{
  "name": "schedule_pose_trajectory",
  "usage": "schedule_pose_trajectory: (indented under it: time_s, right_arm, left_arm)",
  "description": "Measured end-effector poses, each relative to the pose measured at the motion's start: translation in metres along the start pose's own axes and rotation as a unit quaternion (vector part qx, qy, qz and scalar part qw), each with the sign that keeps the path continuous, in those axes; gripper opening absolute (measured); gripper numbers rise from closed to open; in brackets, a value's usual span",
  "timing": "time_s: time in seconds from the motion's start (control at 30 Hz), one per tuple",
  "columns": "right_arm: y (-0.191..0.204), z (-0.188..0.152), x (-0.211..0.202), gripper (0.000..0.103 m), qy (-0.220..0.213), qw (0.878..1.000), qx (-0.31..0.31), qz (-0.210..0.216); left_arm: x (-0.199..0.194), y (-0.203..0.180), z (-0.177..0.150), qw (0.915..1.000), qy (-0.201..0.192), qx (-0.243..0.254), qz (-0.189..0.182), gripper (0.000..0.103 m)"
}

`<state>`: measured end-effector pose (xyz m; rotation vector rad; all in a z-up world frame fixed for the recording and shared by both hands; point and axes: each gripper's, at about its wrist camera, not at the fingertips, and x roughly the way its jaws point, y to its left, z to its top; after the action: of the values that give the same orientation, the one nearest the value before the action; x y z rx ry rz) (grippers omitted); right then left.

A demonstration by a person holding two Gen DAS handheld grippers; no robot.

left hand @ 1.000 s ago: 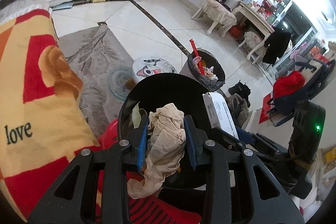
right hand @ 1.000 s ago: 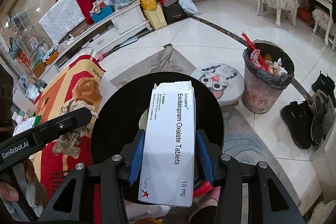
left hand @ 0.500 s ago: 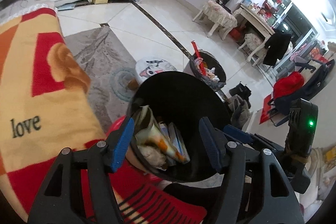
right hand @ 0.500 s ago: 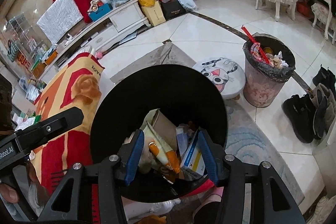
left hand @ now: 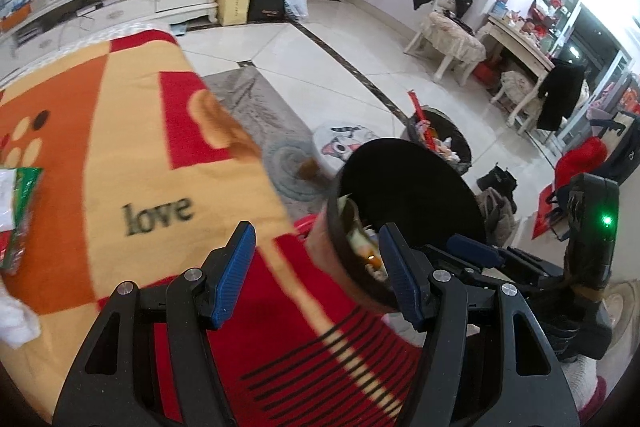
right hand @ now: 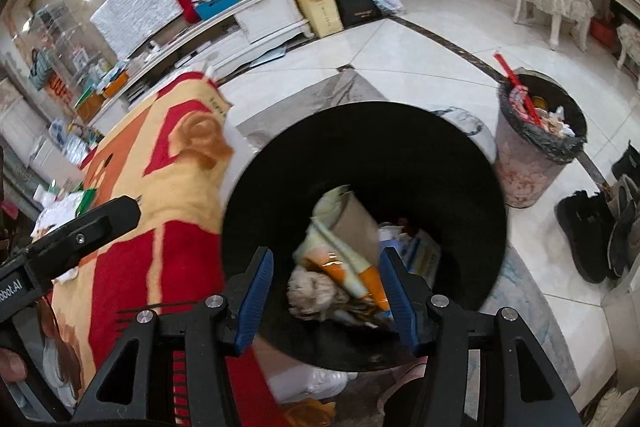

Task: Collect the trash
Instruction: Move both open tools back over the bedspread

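The right gripper [right hand: 326, 293] is hanging over the black bin [right hand: 360, 155], its blue pads parted and widening, with nothing pinched between them; only the bin's contents are showing through the gap. Below the pads, inside the bin, a crumpled beige wad [right hand: 316, 293] is lying at the near side, a cream and orange wrapper [right hand: 352, 267] is leaning across it, a brown cardboard piece [right hand: 354, 223] is standing behind that, and a white and blue box [right hand: 418, 253] is resting at the right.

The left gripper [left hand: 316, 271] is standing over the near edge of the blanket [left hand: 120, 155], its jaws spread wide and gripping nothing. Its right pad is sitting in front of the black bin's near rim, and red and orange blanket is showing between the pads. The word "love" is printed on the blanket just beyond the left pad. At the far left edge of the blanket a green and white packet [left hand: 18, 203] is lying, with a white crumpled scrap [left hand: 14, 319] nearer.

Further out on the floor, a cat-face stool [left hand: 344, 143] is standing beyond the black bin on a grey rug [left hand: 260, 107]. Right of it a second bin [right hand: 536, 143], lined with a dark bag and heaped with rubbish, is holding a red stick pointing up. Dark shoes [right hand: 588, 231] are lying at its right. A white cabinet [right hand: 256, 15] stacked with bags is running along the far wall.
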<state>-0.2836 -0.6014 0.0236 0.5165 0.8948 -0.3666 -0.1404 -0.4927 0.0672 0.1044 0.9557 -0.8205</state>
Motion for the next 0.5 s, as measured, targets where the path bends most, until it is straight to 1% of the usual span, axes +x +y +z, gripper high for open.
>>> schedule_pose_trajectory:
  time_s: [0.2,0.5]
  right_arm:
    - [0.036,-0.001,0.005,0.059,0.005,0.999,-0.030,0.017]
    - [0.095,-0.005,0.016,0.060,0.020,0.995,-0.082,0.047]
  left_arm:
    - [-0.020,0.027,-0.009,0.9997,-0.009,-0.016,0.017,0.063]
    - [-0.059,0.082,-0.027,0.9958,-0.021,-0.071,0.055,0.063]
